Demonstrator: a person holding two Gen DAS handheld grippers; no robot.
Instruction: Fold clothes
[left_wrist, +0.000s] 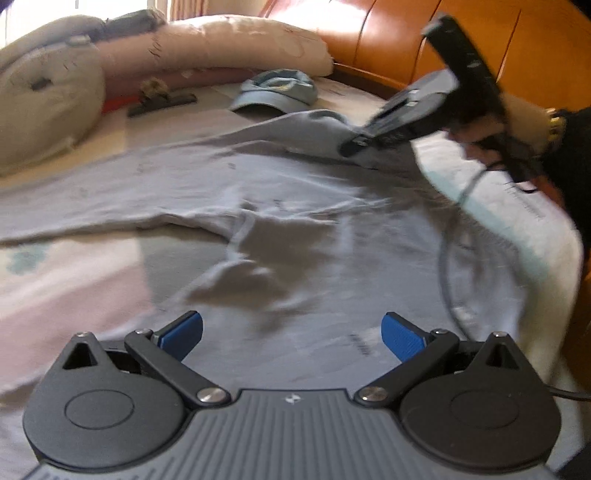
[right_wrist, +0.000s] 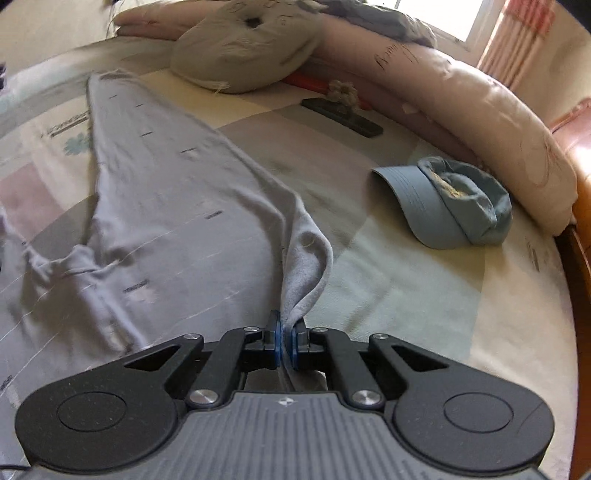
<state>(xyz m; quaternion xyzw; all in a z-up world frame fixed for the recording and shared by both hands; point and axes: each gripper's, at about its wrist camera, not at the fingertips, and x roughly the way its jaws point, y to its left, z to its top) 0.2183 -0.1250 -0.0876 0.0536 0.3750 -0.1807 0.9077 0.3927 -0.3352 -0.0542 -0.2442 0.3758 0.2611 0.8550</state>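
Grey knit fabric, one long-sleeved top (right_wrist: 155, 206), is being displayed spread across a patterned bedsheet (right_wrist: 406, 295). Location: middle of the bed, with a blue cap (right_wrist: 454, 203) lying well apart beyond its far edge and pillows (right_wrist: 243, 51) banked behind.

Right gripper (right_wrist: 284, 343): the blue pads are being pressed together on a bunched fold of the top's edge, which is being lifted clear of the sheet into a small peak. In the left wrist view the same tool (left_wrist: 399, 118) is seen blurred at the garment's far side, held by a person's hand (left_wrist: 476, 140).

Left gripper (left_wrist: 291, 336): the jaws are being held wide, nothing between them, hovering above the body of the top (left_wrist: 258, 192).

Orientation: in the right wrist view the long axis is being presented running away from the camera toward the upper left, tapering to a narrow far end near a round cushion; which end is the collar cannot be told.

Handling note, as a judgement: the pinched edge is best carried low and evenly across the body, the far portion being kept flat so that no wrinkles are dragged in; the free tool could be used to pin the fold line.
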